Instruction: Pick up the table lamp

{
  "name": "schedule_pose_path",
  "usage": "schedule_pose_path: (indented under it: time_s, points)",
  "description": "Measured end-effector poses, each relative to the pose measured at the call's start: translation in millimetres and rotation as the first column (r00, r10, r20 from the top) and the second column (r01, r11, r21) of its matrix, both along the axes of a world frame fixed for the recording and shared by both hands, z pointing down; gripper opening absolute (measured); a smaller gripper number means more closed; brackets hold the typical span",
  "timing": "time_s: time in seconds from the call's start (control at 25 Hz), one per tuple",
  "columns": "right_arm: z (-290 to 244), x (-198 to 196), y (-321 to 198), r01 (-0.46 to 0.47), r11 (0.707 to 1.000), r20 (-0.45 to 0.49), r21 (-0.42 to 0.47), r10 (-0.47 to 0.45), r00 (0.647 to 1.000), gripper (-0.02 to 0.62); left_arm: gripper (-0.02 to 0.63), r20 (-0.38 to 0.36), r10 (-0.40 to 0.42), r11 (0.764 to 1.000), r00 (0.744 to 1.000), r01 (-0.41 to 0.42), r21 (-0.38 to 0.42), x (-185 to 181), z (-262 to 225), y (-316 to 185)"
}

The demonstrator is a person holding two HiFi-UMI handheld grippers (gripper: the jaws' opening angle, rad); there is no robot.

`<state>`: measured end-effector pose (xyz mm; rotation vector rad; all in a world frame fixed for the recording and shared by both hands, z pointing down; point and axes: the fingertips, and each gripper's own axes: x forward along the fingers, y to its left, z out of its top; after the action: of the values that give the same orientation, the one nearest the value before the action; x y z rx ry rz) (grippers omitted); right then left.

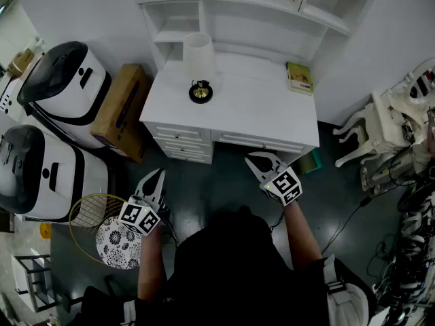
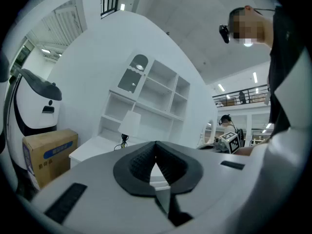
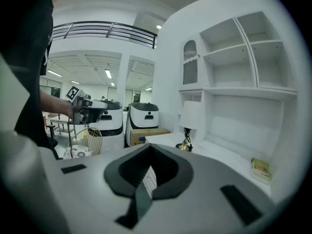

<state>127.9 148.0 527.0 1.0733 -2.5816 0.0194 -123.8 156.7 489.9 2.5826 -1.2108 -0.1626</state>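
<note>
Left gripper [image 1: 156,177] and right gripper [image 1: 264,160]: both clenched, nothing between the jaws, both short of the desk [image 1: 258,111] front edge. The lamp [image 1: 199,66] stands upright toward the desk's back left, well apart from either gripper.

Risks as I judge them:
- Arriving with closed jaws would shove the lamp over.
- Pinching the shade could tip it off its small base.
- A cord, possibly trailing from the base, could snag.

The desk is white and mostly bare, with a book [image 1: 299,77] at back right. Shelves [image 1: 224,9] rise behind. A cardboard box [image 1: 122,104] and white machines [image 1: 58,87] stand left.
</note>
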Motion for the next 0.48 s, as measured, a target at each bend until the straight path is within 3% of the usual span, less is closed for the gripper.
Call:
schedule_pose_path:
  time_s: [0.48]
  points:
    - [2, 1, -2, -0.018, 1.000, -0.012, -0.009, 0.018, 1.000, 0.006, 0.011, -0.028, -0.014, 1.000, 1.000, 0.013, -0.014, -11, 4, -5]
